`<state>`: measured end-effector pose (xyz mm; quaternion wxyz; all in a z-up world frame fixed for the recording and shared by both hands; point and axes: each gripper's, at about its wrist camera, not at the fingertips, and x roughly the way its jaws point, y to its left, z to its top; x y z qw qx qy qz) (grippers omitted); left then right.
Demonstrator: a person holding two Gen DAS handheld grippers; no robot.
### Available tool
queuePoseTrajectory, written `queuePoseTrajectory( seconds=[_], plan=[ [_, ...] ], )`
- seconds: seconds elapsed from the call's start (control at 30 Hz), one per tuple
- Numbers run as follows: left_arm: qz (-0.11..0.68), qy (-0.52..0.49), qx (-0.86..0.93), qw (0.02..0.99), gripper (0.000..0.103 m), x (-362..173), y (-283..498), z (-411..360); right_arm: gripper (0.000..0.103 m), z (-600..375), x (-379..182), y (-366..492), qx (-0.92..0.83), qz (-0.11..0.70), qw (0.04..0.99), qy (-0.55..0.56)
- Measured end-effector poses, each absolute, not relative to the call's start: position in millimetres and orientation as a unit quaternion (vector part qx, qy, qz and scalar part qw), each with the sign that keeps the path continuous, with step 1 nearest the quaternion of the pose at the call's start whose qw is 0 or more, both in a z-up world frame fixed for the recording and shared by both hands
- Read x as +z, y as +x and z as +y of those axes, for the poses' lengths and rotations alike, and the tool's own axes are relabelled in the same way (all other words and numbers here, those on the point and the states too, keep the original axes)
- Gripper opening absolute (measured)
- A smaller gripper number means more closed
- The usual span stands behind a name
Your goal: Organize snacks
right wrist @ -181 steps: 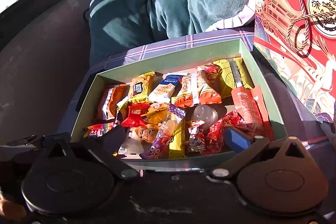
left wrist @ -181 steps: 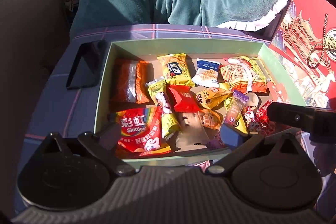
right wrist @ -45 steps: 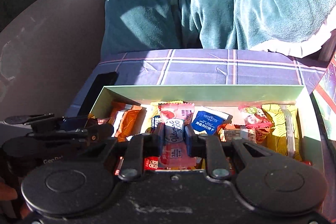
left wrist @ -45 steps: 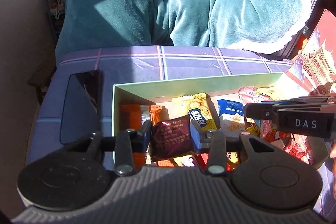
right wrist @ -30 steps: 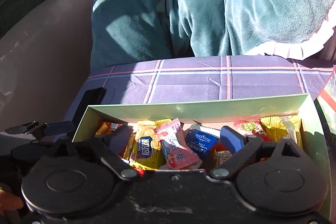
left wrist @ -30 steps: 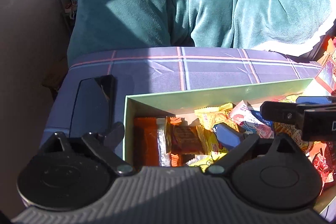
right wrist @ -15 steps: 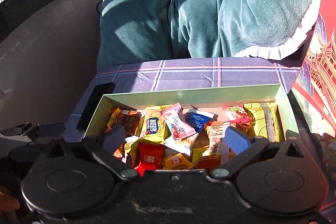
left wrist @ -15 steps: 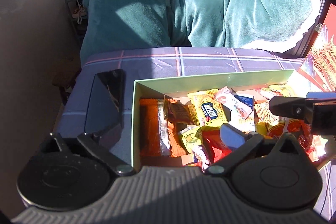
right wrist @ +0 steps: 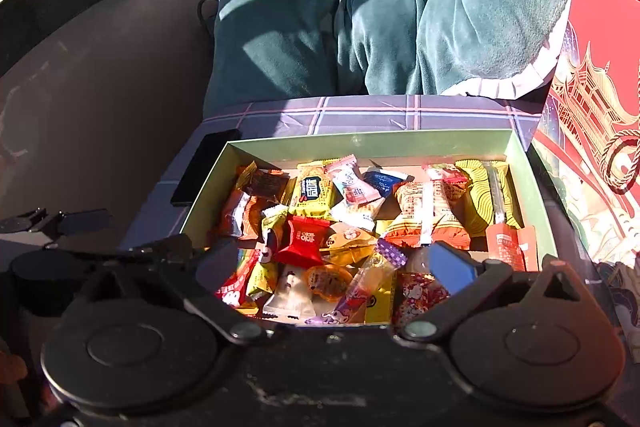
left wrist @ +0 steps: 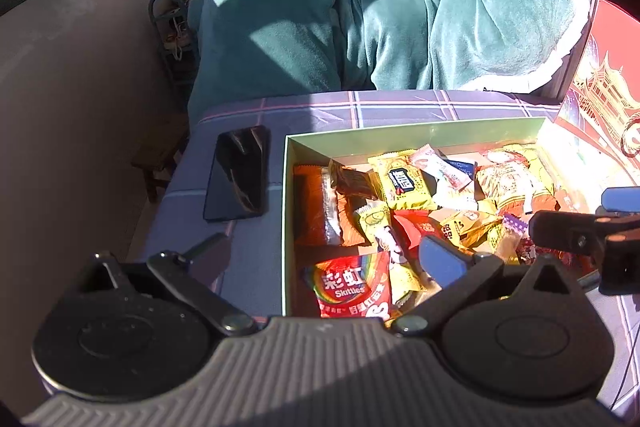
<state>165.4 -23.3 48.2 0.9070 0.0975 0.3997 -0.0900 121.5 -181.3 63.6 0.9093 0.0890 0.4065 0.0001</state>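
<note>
A shallow green box [left wrist: 412, 137] of wrapped snacks is seen on a purple plaid cloth [left wrist: 360, 109], its four low walls forming a rectangle with the top fully open. A strip of bare cloth is left between the far wall and a rumpled teal blanket [left wrist: 360, 7] behind. Just beside the left wall a black phone [left wrist: 238, 179] is laid flat on the cloth, apart from the box. Close against the right wall a red lid [right wrist: 592, 99] with gold buildings is propped upright. The left gripper [left wrist: 324, 253] is held over the near left corner with its fingers spread wide and nothing between them, one finger outside the box over the cloth, the other over the snacks. The right gripper [right wrist: 336, 261] is held over the near edge, likewise spread wide and empty, both fingers above the pile. Inside, the packets are heaped loosely and overlap: a red Skittles bag [left wrist: 352, 287] at the near left corner, an orange packet [left wrist: 316, 205] along the left wall, a yellow packet [left wrist: 402, 183] with dark lettering toward the back, a red candy [right wrist: 302, 239] near the middle, a pink packet [right wrist: 354, 183] and a blue packet [right wrist: 382, 181] by the far wall, and a yellow patterned bag [right wrist: 488, 193] against the right wall.
</note>
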Motion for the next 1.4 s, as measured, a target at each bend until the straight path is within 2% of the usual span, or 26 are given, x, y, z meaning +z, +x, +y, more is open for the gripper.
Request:
queuePoseTrajectory(
  seconds=[0.73, 1.4],
  plan=[
    [0.461, 0.044, -0.090, 0.882, 0.103, -12, 94, -1, 0.103, -202, -3, 23, -0.073, 0.479, 0.868, 0.113],
    [0.461, 0.050, -0.060, 0.884, 0.103, -7, 98, -3, 0.103, -204, -6, 26, -0.081, 0.488, 0.862, 0.108]
  ],
)
